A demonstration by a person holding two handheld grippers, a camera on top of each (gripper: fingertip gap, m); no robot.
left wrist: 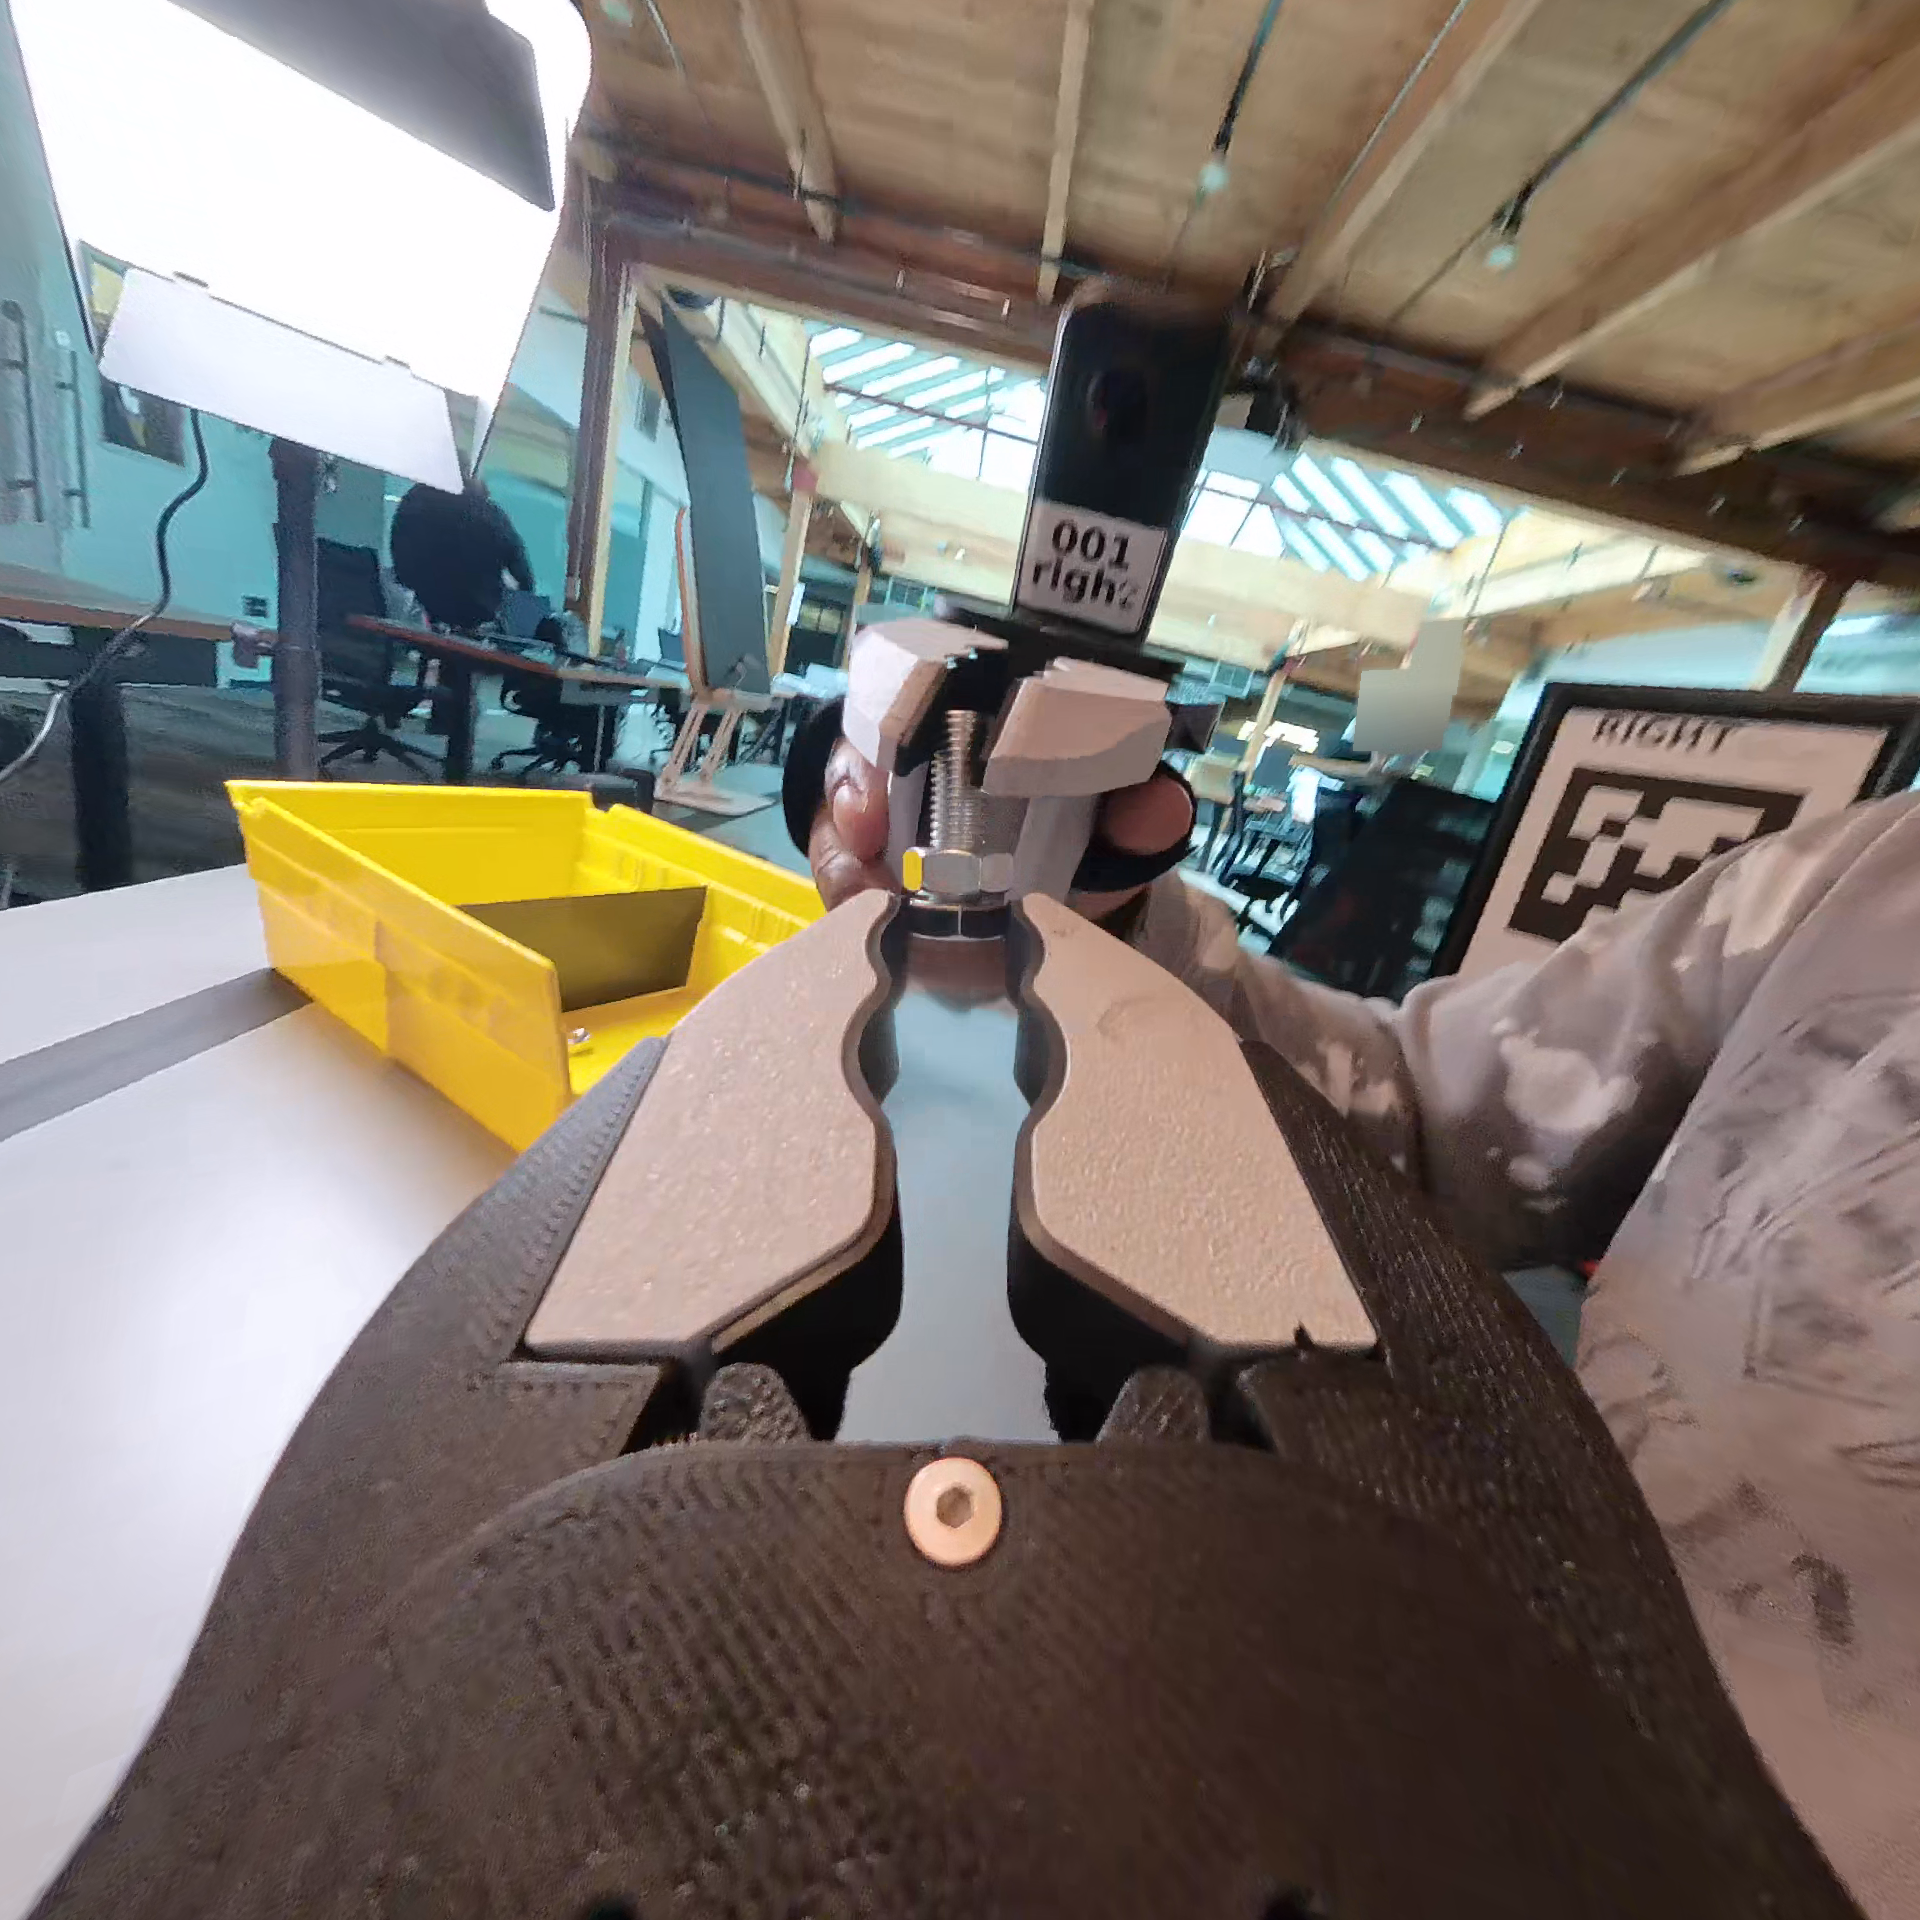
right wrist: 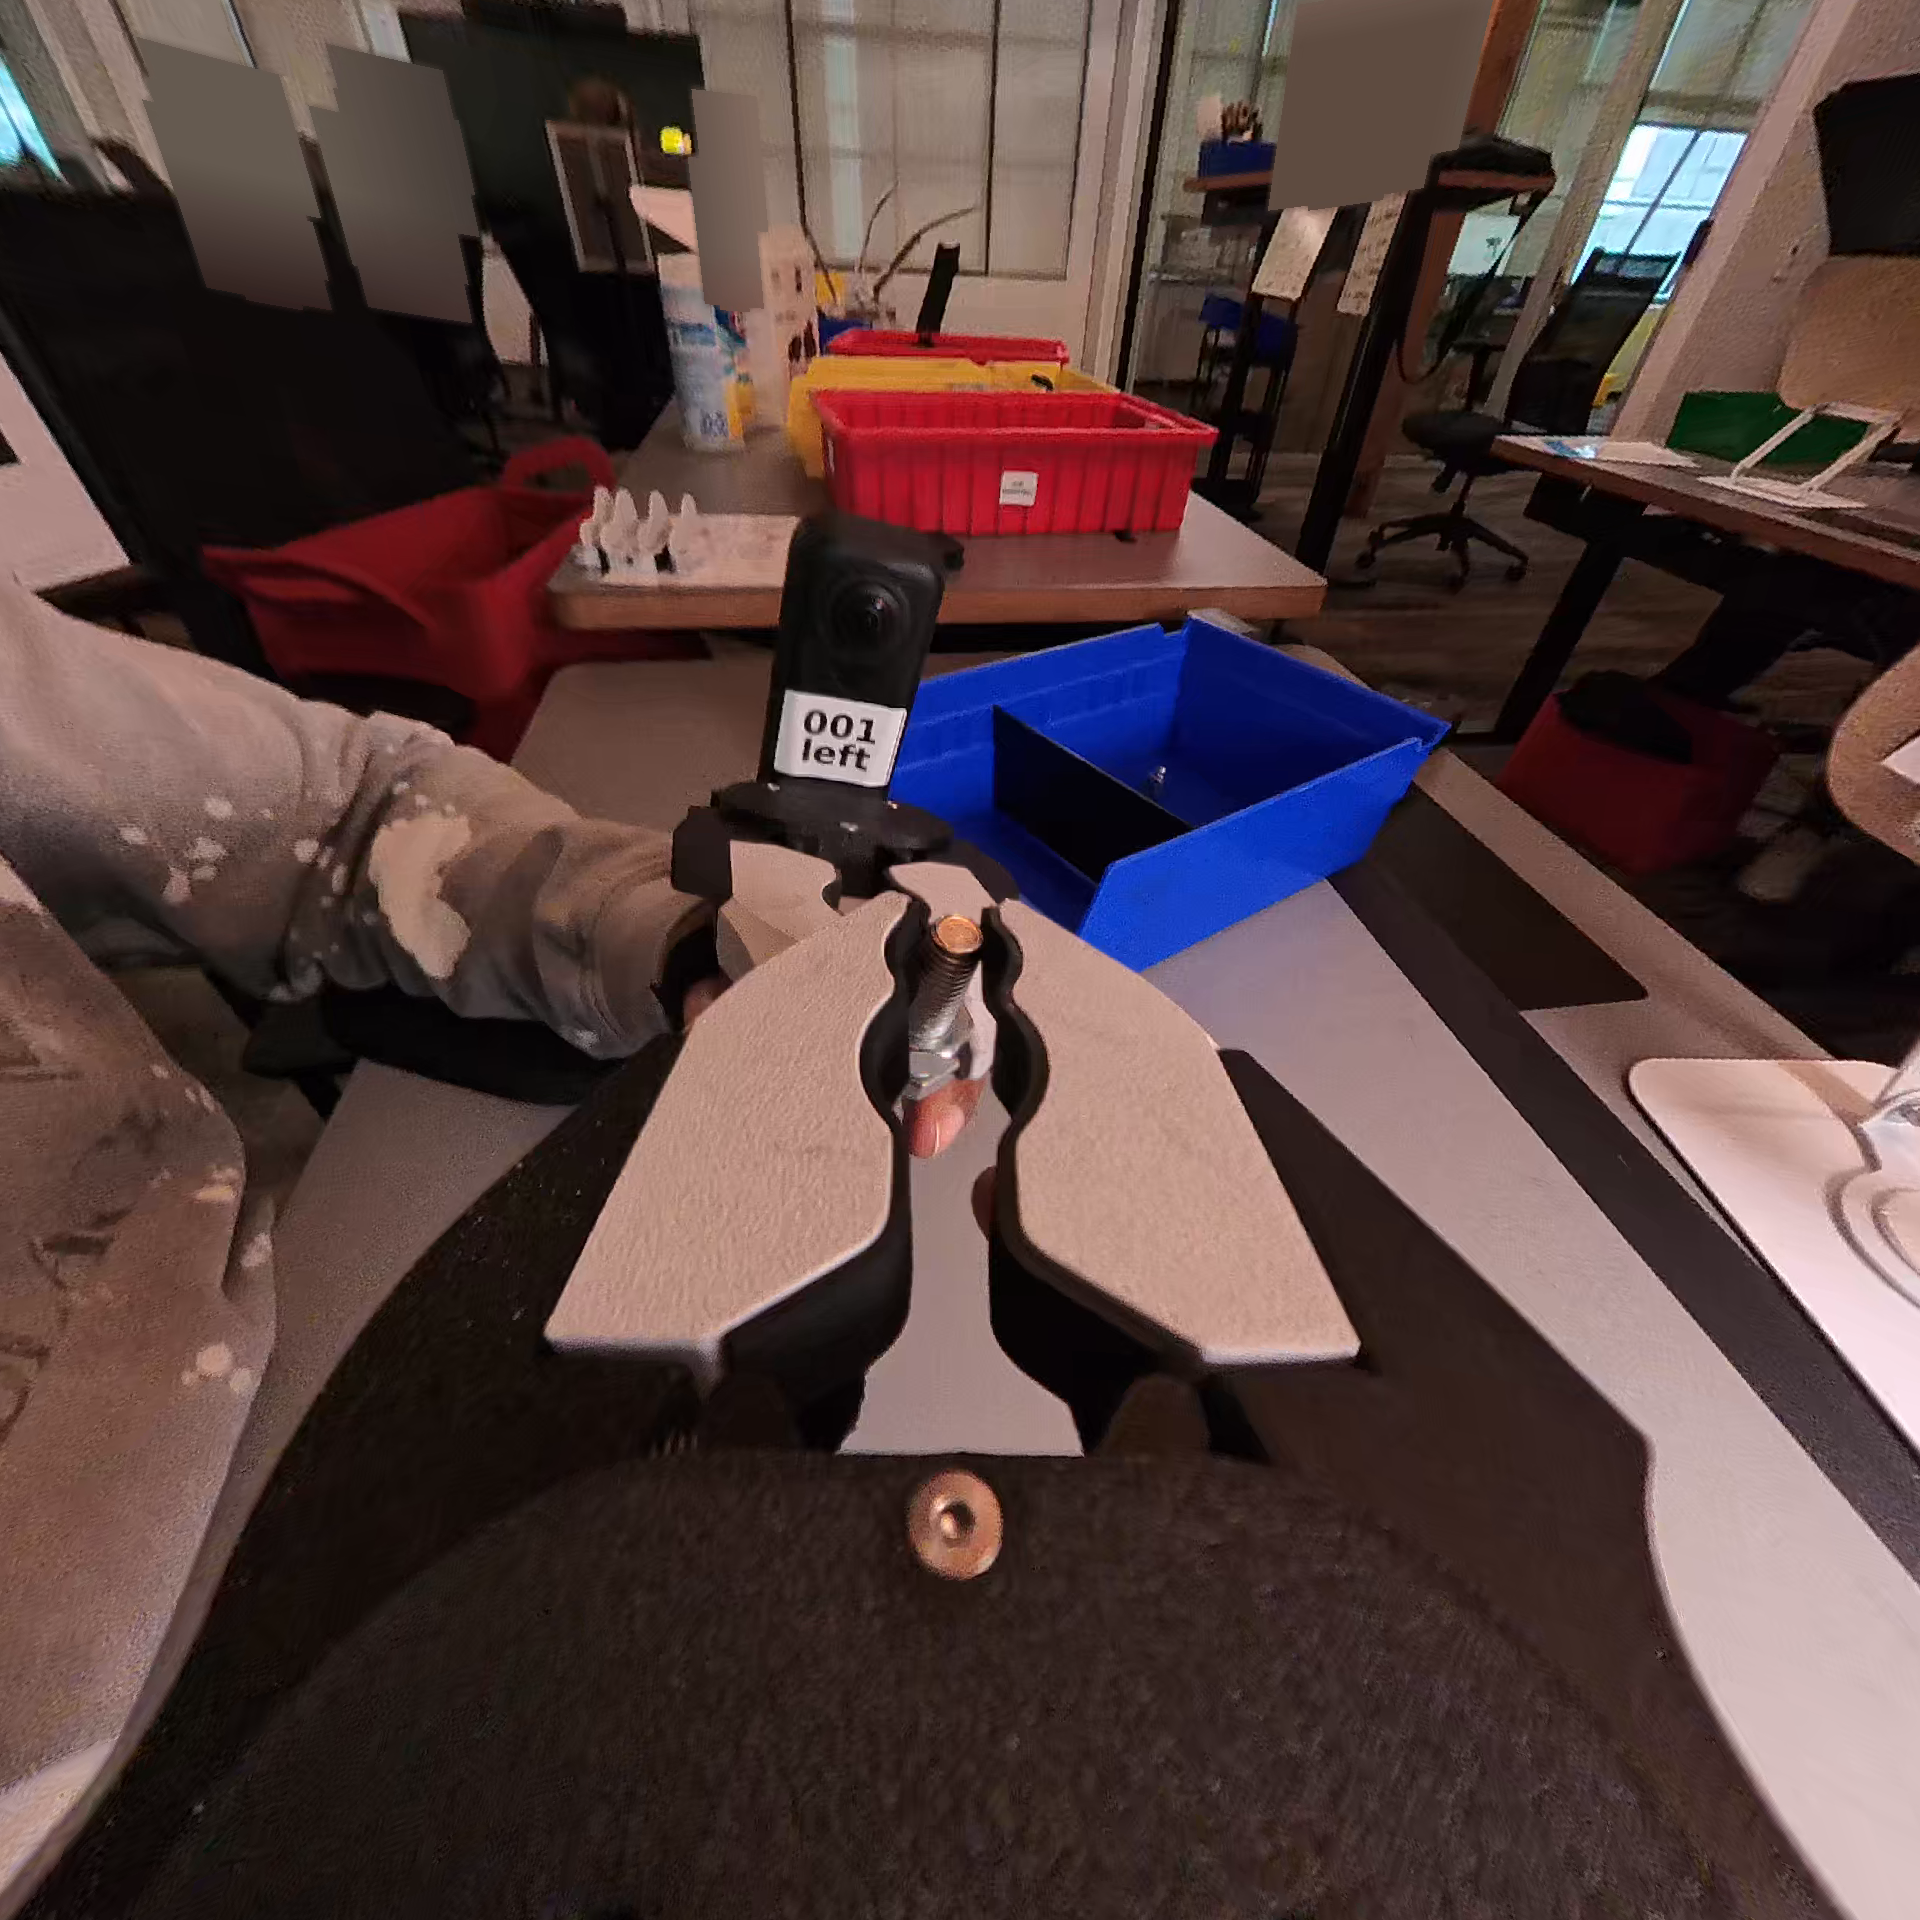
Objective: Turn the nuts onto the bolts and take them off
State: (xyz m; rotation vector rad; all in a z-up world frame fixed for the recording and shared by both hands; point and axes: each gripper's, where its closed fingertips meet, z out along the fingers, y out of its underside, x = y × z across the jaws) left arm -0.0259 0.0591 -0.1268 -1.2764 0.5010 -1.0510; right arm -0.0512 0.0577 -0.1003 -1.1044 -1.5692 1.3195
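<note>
Two grippers (left wrist: 954,914) (right wrist: 951,940), seemingly one bolt (left wrist: 961,795).

Open-plan workshop office: exposed timber ceiling joists (left wrist: 1195,135), black swivel office chairs (left wrist: 358,665), long wooden desks (right wrist: 935,592), red plastic parts bins (right wrist: 1008,473).

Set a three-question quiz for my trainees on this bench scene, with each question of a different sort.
1. True or false: the yellow bin stands on the table.
2. In the right wrist view, the divided bin is: A red, B blue, C green.
3. Fill in: a ___ is threaded on the bolt.

Key: 1 true; 2 B; 3 nut.
</note>
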